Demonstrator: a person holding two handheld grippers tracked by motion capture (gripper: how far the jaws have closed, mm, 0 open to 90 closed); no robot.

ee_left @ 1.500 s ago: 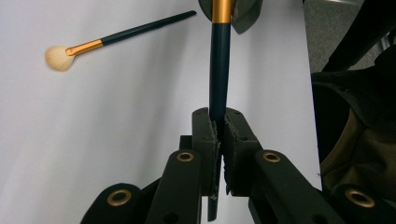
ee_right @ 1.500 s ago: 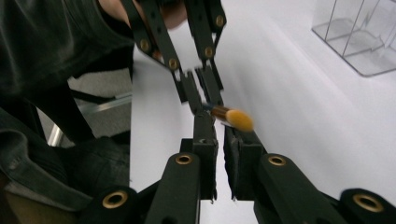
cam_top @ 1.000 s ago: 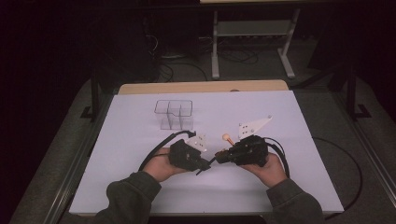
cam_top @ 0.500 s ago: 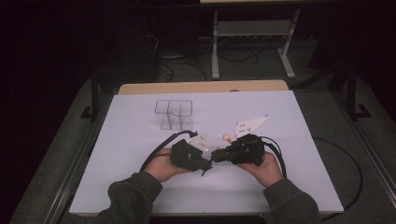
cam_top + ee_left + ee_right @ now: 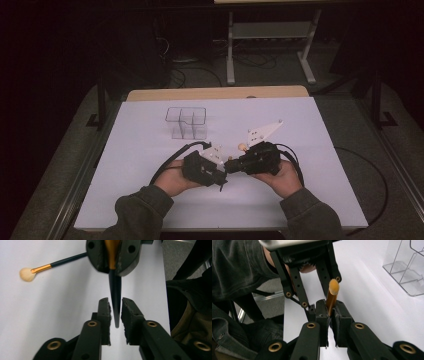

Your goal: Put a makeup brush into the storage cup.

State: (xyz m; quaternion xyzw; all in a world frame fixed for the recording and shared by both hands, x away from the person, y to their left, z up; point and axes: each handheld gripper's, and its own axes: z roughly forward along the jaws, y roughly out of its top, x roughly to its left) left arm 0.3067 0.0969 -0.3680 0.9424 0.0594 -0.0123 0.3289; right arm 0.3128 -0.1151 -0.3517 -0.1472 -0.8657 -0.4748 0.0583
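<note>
As both hand-held grippers meet tip-to-tip | right hand-held gripper (image 5: 330,312) clamps brush (image 5: 332,296)

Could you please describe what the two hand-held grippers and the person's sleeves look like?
Both hand-held grippers, left and right, are black with a pale three-cornered plate on top and a black cable trailing back. Their jaws are black linkages with brass-coloured pivot rings and rough dark pads. The sleeves are dark olive-grey.

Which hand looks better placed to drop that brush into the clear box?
Probably the right. The right gripper clamps the brush at its gold part, while the left gripper has just been opening, pads off its handle. The clear organizer stands beyond both.
</note>
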